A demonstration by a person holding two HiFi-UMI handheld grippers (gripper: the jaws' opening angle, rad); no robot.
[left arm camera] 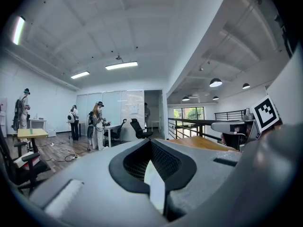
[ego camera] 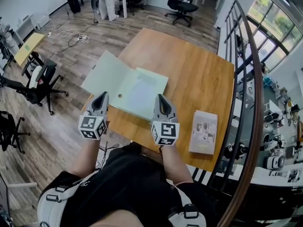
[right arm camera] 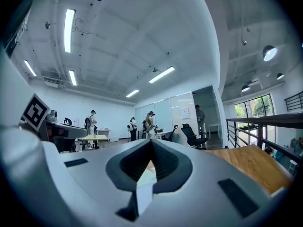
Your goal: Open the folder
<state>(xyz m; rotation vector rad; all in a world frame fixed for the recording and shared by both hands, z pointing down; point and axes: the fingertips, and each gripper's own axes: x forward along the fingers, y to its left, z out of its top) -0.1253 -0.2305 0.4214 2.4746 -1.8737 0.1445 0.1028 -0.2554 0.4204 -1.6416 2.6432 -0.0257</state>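
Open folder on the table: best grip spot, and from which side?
Probably the left cover of the folder: it overhangs the left edge of the table, so jaws can close above and below it. Come in level from the left; elsewhere it lies flat on the wood.

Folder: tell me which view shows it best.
Head view: the folder lies open, whole, on the wooden table. Both gripper views look level across the room and catch only a pale sliver between their jaws, possibly it.
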